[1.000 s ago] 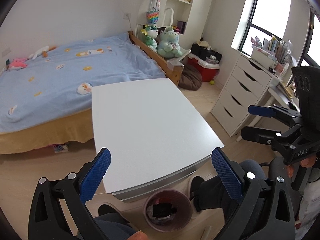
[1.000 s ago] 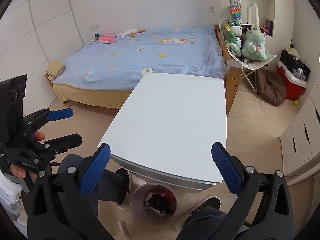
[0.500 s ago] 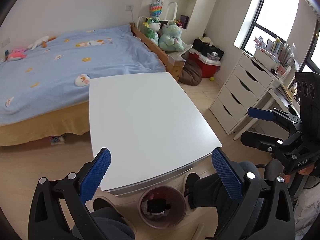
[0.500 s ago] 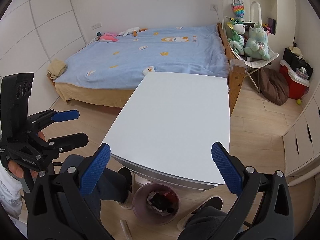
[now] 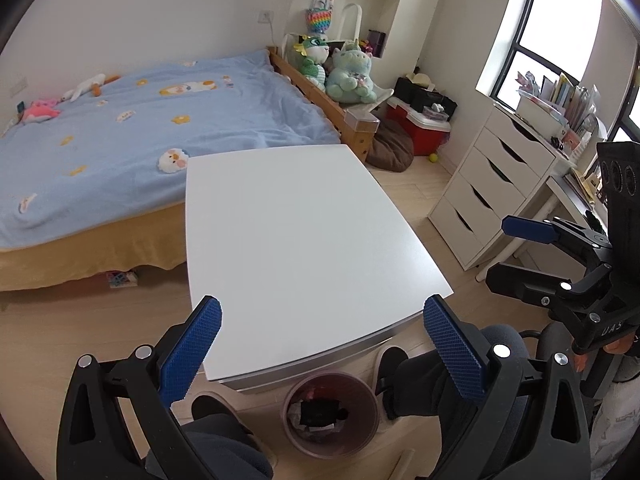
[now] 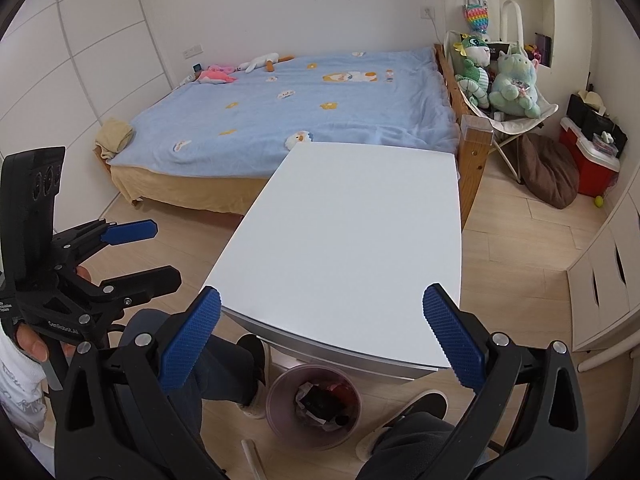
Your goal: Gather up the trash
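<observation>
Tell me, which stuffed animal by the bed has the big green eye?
The darker green dragon, nearer the bed. The pale mint plush beside it has a horn and holds something instead.

The square table top (image 5: 304, 236) was plain white. Under its near edge stood a dusky pink round bin (image 5: 331, 436) holding black and pale scraps. The bedspread (image 6: 320, 108) was light blue, dotted with orange and white cartoon patches, over a mustard yellow bed skirt (image 6: 192, 190). Both grippers were black with blue ribbed pads (image 5: 454, 348). The cooler box (image 5: 420, 130) was red with a white lid.
</observation>
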